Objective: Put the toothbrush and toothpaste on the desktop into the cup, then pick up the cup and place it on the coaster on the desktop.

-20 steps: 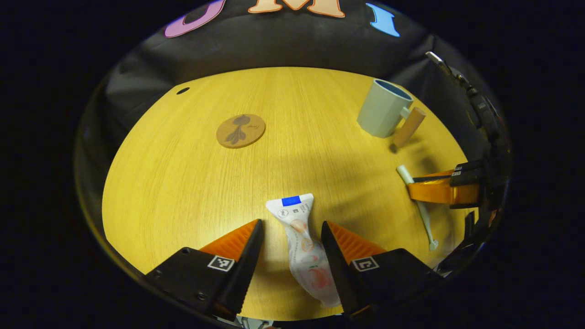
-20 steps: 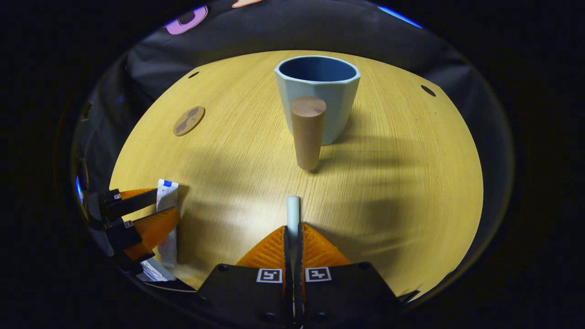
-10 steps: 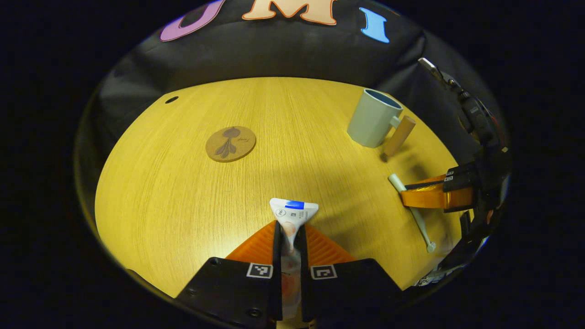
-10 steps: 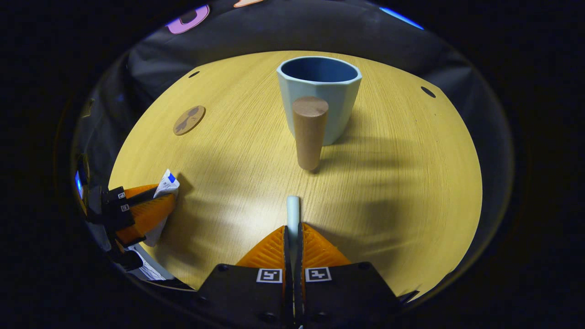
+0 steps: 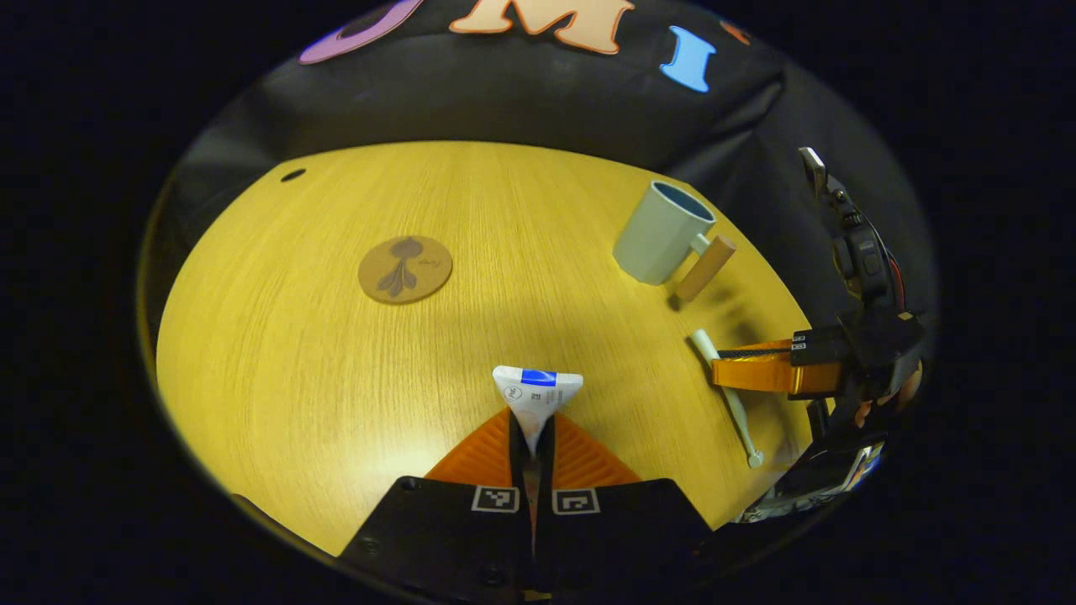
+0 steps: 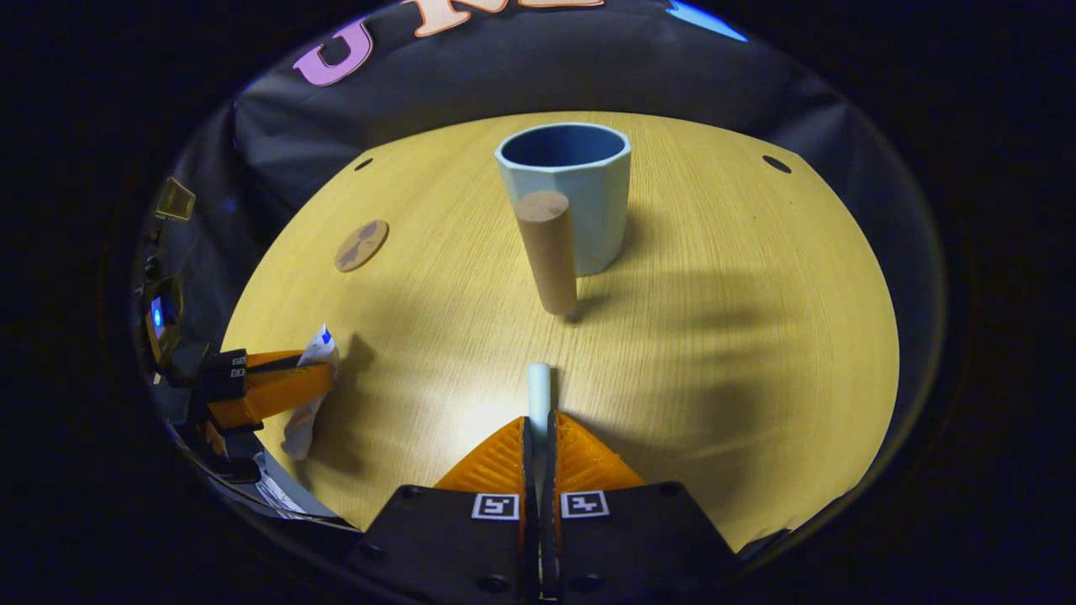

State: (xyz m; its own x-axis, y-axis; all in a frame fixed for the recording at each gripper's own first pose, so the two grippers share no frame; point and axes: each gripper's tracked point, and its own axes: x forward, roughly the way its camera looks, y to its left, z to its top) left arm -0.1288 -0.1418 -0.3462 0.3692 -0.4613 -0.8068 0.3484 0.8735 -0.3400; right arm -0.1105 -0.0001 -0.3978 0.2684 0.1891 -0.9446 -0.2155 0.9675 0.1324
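Left gripper view: left claw [image 5: 531,437] pinches toothpaste [image 5: 536,395].

Wooden tabletop [image 5: 277,370], yellow grain, small dark hole [image 5: 292,175] near far edge. Round brown coaster [image 5: 405,269] flat on bare wood, well apart from pale blue cup [image 5: 660,233] with wooden peg handle [image 5: 704,269], standing upright. Cup shadow falling across the wood in right gripper view
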